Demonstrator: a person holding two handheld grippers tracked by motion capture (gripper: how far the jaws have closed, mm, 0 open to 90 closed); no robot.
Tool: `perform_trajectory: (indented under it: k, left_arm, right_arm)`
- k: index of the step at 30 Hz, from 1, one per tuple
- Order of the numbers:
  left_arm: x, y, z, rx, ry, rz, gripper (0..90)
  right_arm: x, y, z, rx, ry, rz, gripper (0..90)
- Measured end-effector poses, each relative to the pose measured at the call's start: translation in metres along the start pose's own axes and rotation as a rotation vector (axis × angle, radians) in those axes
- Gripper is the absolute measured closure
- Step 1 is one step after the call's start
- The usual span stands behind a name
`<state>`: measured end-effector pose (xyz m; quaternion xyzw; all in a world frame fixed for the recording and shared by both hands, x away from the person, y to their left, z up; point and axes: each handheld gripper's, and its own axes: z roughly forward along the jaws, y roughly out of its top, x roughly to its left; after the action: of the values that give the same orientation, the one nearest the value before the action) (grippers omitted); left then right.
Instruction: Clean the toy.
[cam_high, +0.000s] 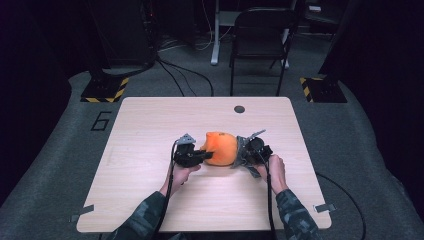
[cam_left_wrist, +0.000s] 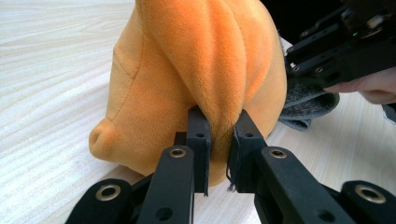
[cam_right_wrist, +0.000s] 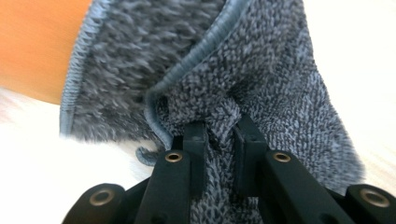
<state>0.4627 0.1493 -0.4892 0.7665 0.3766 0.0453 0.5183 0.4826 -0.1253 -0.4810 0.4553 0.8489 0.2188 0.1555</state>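
Orange plush toy (cam_high: 220, 148) at table (cam_high: 150, 130) centre, between both grippers. Left gripper (cam_high: 199, 156) at toy's left side, jaws pinched tight on orange plush fold. Right gripper (cam_high: 243, 151) at toy's right side, jaws clamped on bunched grey cloth (cam_right_wrist: 261, 84), cloth touching toy.

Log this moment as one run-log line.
left gripper: shut on plush | right gripper: shut on cloth | cloth beside plush, on table
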Motion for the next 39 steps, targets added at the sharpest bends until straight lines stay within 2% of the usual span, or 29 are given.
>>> perform_trajectory:
  k: [3, 5, 7, 9, 12, 14, 15, 16, 17, 18, 20, 23, 26, 29, 35, 39]
  left_arm:
    - [0.0, 0.0, -0.001, 0.002, 0.002, 0.006, 80.5]
    - [0.001, 0.0, -0.001, 0.002, -0.002, 0.002, 80.5]
    - [0.0, 0.0, -0.001, 0.005, 0.0, 0.008, 80.5]
    - [-0.001, 0.0, -0.001, 0.008, 0.002, 0.016, 80.4]
    - [0.0, 0.0, -0.001, 0.007, 0.0, 0.012, 80.4]
    - [0.0, 0.0, -0.001, 0.011, 0.001, 0.021, 80.4]
    - [0.001, 0.0, -0.001, 0.012, 0.002, 0.019, 80.3]
    - [0.001, 0.0, -0.001, 0.012, 0.004, 0.017, 80.3]
    - [0.001, -0.001, -0.001, 0.013, 0.003, 0.012, 80.3]
    - [0.0, -0.002, -0.001, 0.013, -0.003, 0.011, 80.2]
    - [0.0, -0.001, -0.001, 0.016, -0.002, 0.016, 80.2]
    - [-0.001, -0.002, 0.0, 0.014, 0.0, 0.019, 80.1]
    - [-0.001, -0.001, 0.0, 0.015, 0.0, 0.022, 80.1]
    - [-0.001, -0.001, 0.0, 0.015, -0.001, 0.019, 80.1]
    - [0.0, -0.001, 0.0, 0.015, -0.008, 0.02, 80.0]
    - [0.001, -0.002, 0.0, 0.012, -0.009, 0.019, 80.0]
  right_arm:
    - [0.0, 0.002, -0.014, -0.02, 0.012, -0.009, 78.2]
    - [0.0, 0.005, -0.033, -0.086, 0.023, -0.014, 78.3]
    - [0.004, 0.01, -0.054, -0.152, 0.067, -0.015, 78.3]
    - [0.016, 0.016, -0.07, -0.218, 0.092, -0.043, 78.3]
    - [0.044, 0.025, -0.078, -0.255, 0.114, -0.115, 78.2]
    - [0.061, 0.029, -0.072, -0.243, 0.109, -0.169, 78.1]
    - [0.066, 0.031, -0.066, -0.232, 0.089, -0.192, 78.1]
    - [0.068, 0.032, -0.06, -0.22, 0.079, -0.207, 78.1]
    - [0.069, 0.031, -0.055, -0.215, 0.08, -0.19, 78.2]
    - [0.066, 0.031, -0.052, -0.218, 0.077, -0.211, 78.3]
    - [0.062, 0.029, -0.053, -0.203, 0.083, -0.195, 78.3]
    - [0.056, 0.023, -0.051, -0.196, 0.056, -0.191, 78.4]
    - [0.048, 0.019, -0.049, -0.173, 0.052, -0.18, 78.3]
    - [0.039, 0.014, -0.044, -0.143, 0.05, -0.143, 78.3]
    - [0.02, 0.006, -0.028, -0.073, 0.034, -0.088, 78.2]
    - [0.013, 0.001, -0.011, -0.03, 0.034, -0.045, 78.1]
